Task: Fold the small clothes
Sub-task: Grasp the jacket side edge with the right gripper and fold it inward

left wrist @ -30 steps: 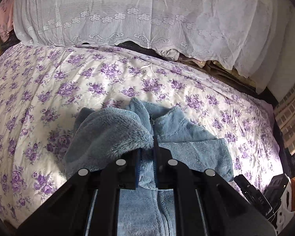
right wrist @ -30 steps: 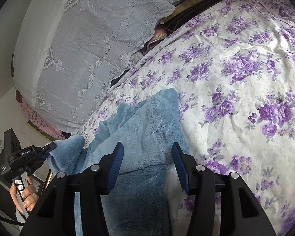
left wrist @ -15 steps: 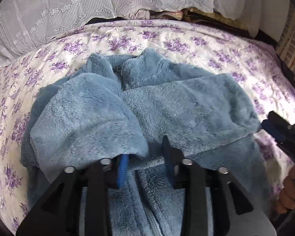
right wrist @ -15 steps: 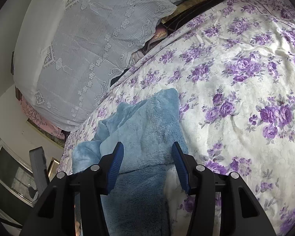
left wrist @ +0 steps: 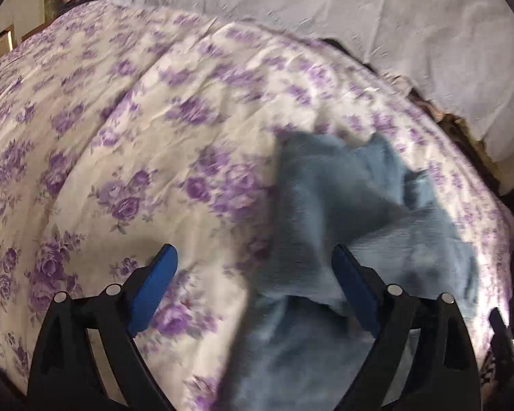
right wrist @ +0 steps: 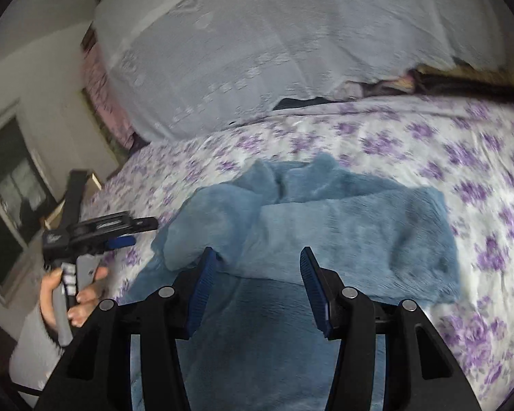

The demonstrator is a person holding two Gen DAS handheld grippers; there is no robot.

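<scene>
A small blue fleece jacket [right wrist: 325,226] lies on the floral bedspread [right wrist: 428,144] with both sleeves folded across its body. My right gripper [right wrist: 257,251] hovers over the jacket's lower half, open, its blue pads touching nothing. My left gripper [left wrist: 254,249] is opening wide above the jacket's left edge [left wrist: 342,205]; only loose fleece and bedspread lie below the gap, nothing pressed. In the right wrist view the left gripper [right wrist: 137,231] shows at the left beside the jacket, held by a hand [right wrist: 72,291].
A white lace cover [left wrist: 359,17] drapes a pile along the head of the bed. Dark and pink cloth [right wrist: 102,78] pokes out beneath it. A wall with a dark window [right wrist: 7,188] stands left of the bed. Bare bedspread [left wrist: 120,137] stretches left of the jacket.
My left gripper let go of the sleeve, opened wide and swung left off the jacket; the sleeve now lies folded. My right gripper rolled and shifted over the jacket, jaws unchanged.
</scene>
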